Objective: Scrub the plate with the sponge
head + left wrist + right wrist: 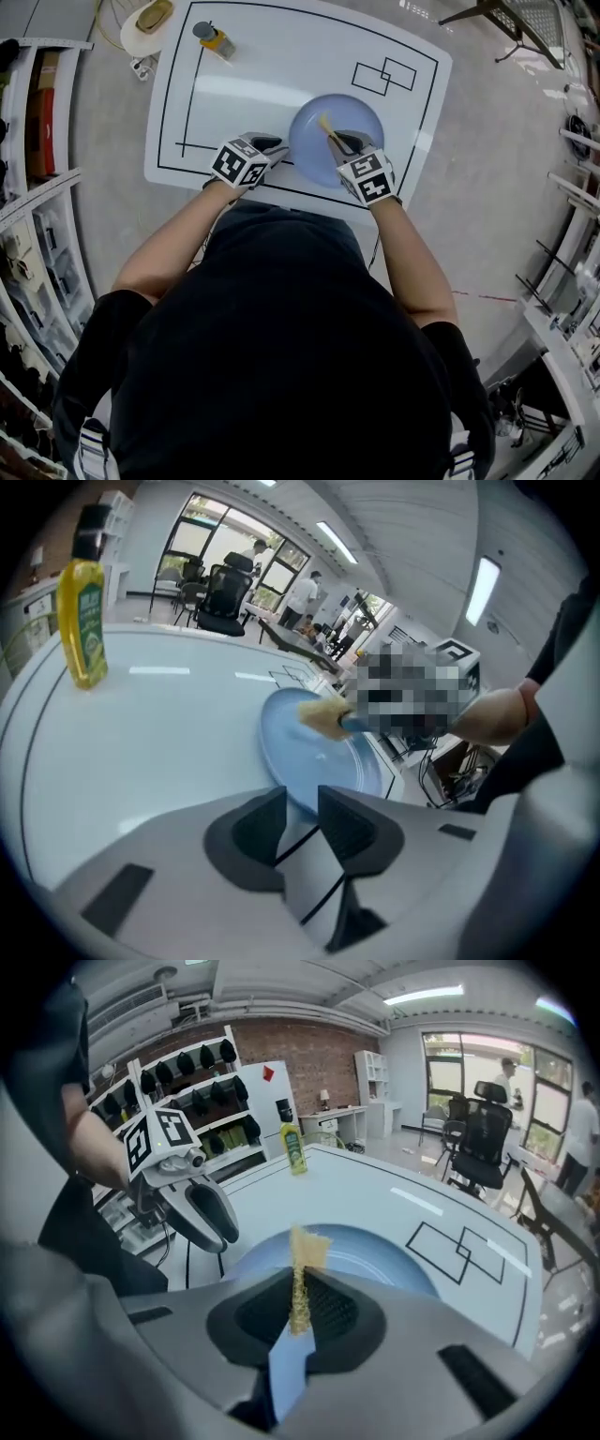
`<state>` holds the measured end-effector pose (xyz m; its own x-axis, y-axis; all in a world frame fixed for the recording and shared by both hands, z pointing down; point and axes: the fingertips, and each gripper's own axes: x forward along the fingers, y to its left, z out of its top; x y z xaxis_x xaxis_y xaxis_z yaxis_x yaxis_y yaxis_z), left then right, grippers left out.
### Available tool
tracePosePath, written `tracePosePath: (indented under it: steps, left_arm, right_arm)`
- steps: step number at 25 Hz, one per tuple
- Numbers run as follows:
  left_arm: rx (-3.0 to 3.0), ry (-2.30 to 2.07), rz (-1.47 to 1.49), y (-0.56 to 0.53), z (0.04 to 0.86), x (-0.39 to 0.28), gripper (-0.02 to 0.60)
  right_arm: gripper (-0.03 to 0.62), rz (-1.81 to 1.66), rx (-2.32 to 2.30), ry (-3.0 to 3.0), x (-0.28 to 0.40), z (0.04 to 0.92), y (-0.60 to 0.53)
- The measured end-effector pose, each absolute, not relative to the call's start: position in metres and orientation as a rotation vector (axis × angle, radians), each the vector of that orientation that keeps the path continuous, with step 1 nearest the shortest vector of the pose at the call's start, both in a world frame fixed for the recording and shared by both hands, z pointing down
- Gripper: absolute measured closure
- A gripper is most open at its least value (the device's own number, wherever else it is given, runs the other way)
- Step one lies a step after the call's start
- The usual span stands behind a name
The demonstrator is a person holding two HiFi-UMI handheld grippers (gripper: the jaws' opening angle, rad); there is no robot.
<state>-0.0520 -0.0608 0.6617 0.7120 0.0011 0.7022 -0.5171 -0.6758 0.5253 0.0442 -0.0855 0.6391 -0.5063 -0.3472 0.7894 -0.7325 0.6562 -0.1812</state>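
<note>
White surface (281, 56) with black outlines carries our blue plate (314, 155) at frame centre. Our right tool (345, 141) pinches the yellow sponge (327, 128) over it. Our left tool (275, 145) gapes empty beside the rim, so we judge scrubbing could slide the unsteadied plate.

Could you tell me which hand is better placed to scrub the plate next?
Right: the right tongs grip the sponge over the plate; the left tongs stand open and empty beside it.
</note>
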Motion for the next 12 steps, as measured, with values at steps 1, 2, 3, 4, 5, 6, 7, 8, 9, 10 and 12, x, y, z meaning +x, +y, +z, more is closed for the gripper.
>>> tracePosePath:
  steps: [1,2,3,4,5,6,7,8,9,10,12]
  left_arm:
    - [2.139,-0.376,0.891,-0.054,0.67,-0.05,0.47]
    - [2.112,-0.361,0.894,-0.047,0.677,-0.048,0.465]
    - [2.088,-0.346,0.896,-0.041,0.684,-0.045,0.459]
    - [2.066,-0.334,0.893,-0.036,0.689,-0.043,0.453]
    - [2.048,-0.325,0.881,-0.032,0.693,-0.04,0.447]
    - [2.034,-0.32,0.864,-0.03,0.694,-0.037,0.431]
    - [2.023,-0.317,0.847,-0.029,0.695,-0.034,0.425]
    - [2.016,-0.316,0.832,-0.029,0.696,-0.031,0.421]
    - [2.012,-0.317,0.821,-0.03,0.697,-0.029,0.42]
    - [2.009,-0.317,0.808,-0.03,0.696,-0.027,0.42]
    - [1.996,-0.31,0.767,-0.03,0.693,-0.022,0.42]
  right_arm:
    - [0.565,0.632,0.801,-2.121,0.039,0.644,-0.083]
    - [0.565,0.606,0.77,-2.12,0.035,0.649,-0.081]
    - [0.565,0.581,0.741,-2.116,0.031,0.654,-0.08]
    - [0.565,0.559,0.713,-2.11,0.027,0.658,-0.079]
    - [0.565,0.54,0.685,-2.104,0.023,0.662,-0.078]
    - [0.565,0.527,0.661,-2.098,0.02,0.666,-0.076]
    - [0.565,0.517,0.64,-2.094,0.017,0.669,-0.075]
    - [0.565,0.51,0.624,-2.092,0.014,0.673,-0.074]
    - [0.565,0.507,0.61,-2.092,0.013,0.676,-0.073]
    - [0.565,0.506,0.6,-2.094,0.011,0.679,-0.073]
    - [0.565,0.509,0.584,-2.098,0.007,0.683,-0.071]
